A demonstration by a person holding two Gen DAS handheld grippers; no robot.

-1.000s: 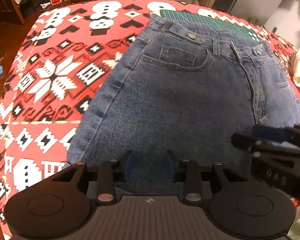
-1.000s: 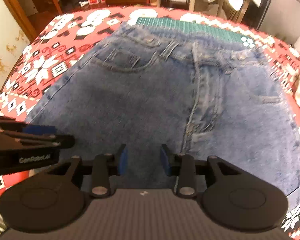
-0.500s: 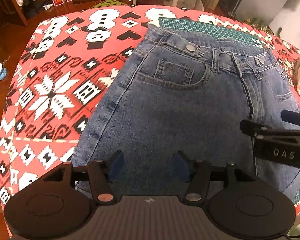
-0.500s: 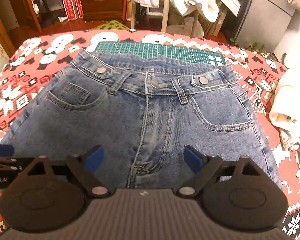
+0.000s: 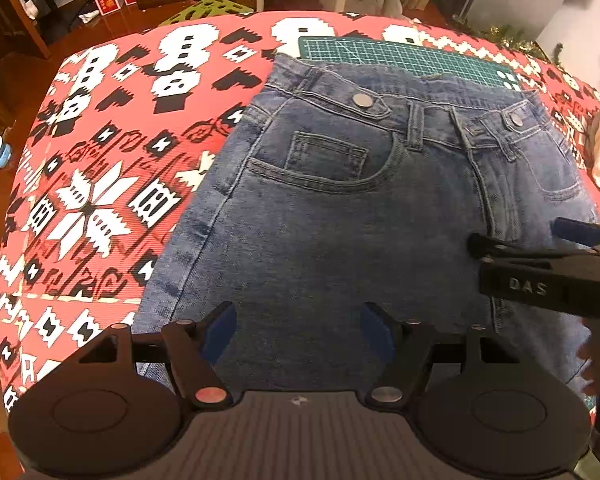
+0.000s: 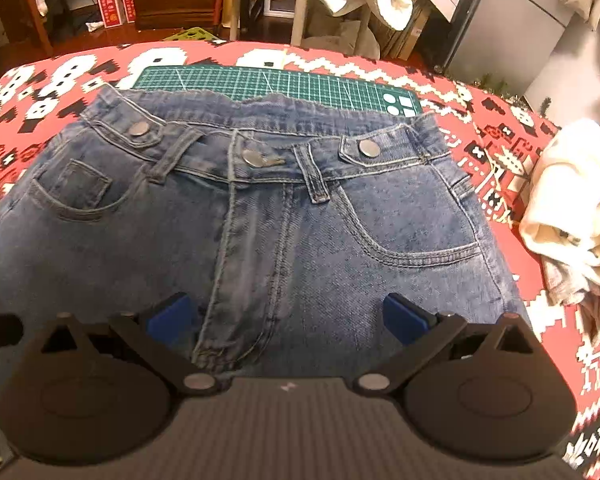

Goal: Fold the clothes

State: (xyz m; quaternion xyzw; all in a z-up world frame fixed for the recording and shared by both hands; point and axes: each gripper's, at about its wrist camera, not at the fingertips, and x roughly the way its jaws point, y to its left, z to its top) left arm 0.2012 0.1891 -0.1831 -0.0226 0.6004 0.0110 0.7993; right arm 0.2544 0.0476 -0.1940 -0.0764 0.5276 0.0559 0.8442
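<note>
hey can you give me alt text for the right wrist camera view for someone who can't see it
The open right gripper hovers over blue jeans lying flat, waistband away, on a red patterned tablecloth. A green cutting mat shows beyond the waistband, cream clothing to the right.

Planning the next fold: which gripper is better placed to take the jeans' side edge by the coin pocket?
Left. The left gripper hangs open nearer that edge of the jeans; the right gripper, also open, sits over the fly.

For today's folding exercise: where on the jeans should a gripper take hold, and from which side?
Probably the jeans at a waistband corner, coming in from the outer side: the edge there is thick, exposed on the tablecloth, and the denim lies flat elsewhere.
</note>
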